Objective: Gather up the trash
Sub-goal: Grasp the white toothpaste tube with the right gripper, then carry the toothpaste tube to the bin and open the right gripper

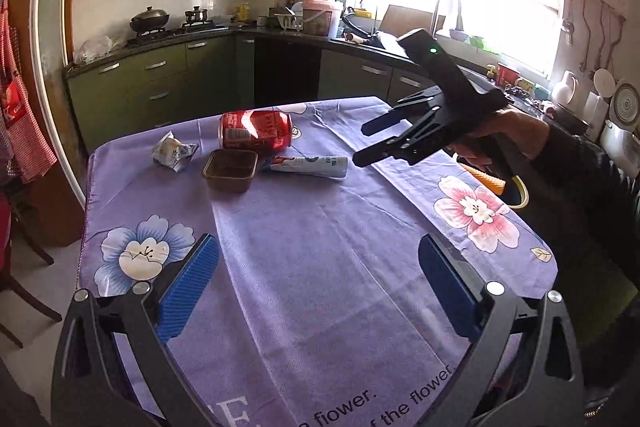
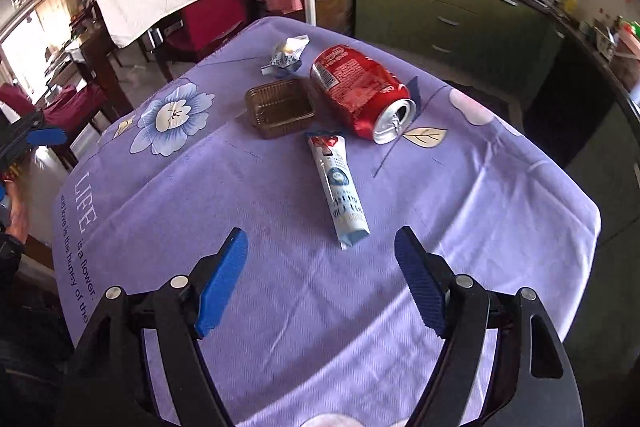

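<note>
Left gripper (image 1: 318, 283): jaws spread wide, nothing between them, low over the tabletop (image 1: 320, 267).
Trash, left to right from the left wrist: crumpled wrapper (image 1: 173, 151), brown tray (image 1: 231, 169), red can (image 1: 256, 129) on its side, tube (image 1: 306, 165); all well ahead of both jaws.
Right gripper (image 2: 320, 277): jaws apart, empty; tube (image 2: 340, 187) nearest, path clear.

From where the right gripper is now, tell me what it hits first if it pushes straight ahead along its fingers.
Most likely the white-and-blue tube, lying just ahead between the open right gripper fingers' line. Beyond it sit the brown tray and the dented red can. Depth is uncertain, so it might touch the purple tablecloth first.
</note>
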`<state>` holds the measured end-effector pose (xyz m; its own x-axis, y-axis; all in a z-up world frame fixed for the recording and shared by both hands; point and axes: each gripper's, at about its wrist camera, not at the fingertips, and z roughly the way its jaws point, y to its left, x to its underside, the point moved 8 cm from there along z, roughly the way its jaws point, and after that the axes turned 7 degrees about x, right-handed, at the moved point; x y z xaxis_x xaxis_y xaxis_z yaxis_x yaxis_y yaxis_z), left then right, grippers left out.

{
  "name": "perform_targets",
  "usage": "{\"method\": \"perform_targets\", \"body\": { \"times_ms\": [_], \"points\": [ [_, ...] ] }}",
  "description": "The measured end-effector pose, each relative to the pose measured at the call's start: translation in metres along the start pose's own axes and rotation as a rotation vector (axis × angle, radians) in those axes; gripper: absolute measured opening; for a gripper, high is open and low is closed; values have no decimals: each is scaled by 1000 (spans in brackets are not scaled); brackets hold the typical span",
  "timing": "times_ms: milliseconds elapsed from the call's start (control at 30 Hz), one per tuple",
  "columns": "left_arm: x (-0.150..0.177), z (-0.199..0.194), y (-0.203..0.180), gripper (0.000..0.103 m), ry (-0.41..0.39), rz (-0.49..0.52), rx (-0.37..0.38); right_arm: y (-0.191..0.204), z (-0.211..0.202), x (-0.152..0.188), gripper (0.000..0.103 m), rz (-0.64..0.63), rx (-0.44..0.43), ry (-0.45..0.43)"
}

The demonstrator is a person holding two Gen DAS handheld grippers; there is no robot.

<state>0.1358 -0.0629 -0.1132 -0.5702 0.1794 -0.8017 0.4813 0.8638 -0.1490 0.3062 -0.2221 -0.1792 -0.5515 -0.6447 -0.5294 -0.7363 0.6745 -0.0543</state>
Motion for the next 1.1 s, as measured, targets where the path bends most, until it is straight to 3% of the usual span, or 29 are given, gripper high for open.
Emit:
{"method": "perform_targets", "body": {
  "times_ms": [100,233,367,567,700,767,867,1100],
  "points": [
    [5,1,4,95,5,-2,-2,-1,29,-10,59,-13,-13,60],
    [9,0,10,95,9,-1,-7,-6,53,-15,57,-18,-10,113],
    [10,0,14,95,8,-9,-1,-6,68,-18,47,-21,-10,141],
    [10,0,16,95,6,-15,-1,-6,79,-18,44,-9,-1,165],
    [10,0,16,95,8,-12,-3,-8,84,-15,37,-8,10,180],
    [10,0,16,95,8,-12,-1,-10,81,-13,24,-4,13,173],
    [8,0,15,95,9,-7,-2,-9,77,-11,16,9,7,164],
    [5,0,10,95,9,10,2,0,46,6,14,59,-51,119]
  ]
}}
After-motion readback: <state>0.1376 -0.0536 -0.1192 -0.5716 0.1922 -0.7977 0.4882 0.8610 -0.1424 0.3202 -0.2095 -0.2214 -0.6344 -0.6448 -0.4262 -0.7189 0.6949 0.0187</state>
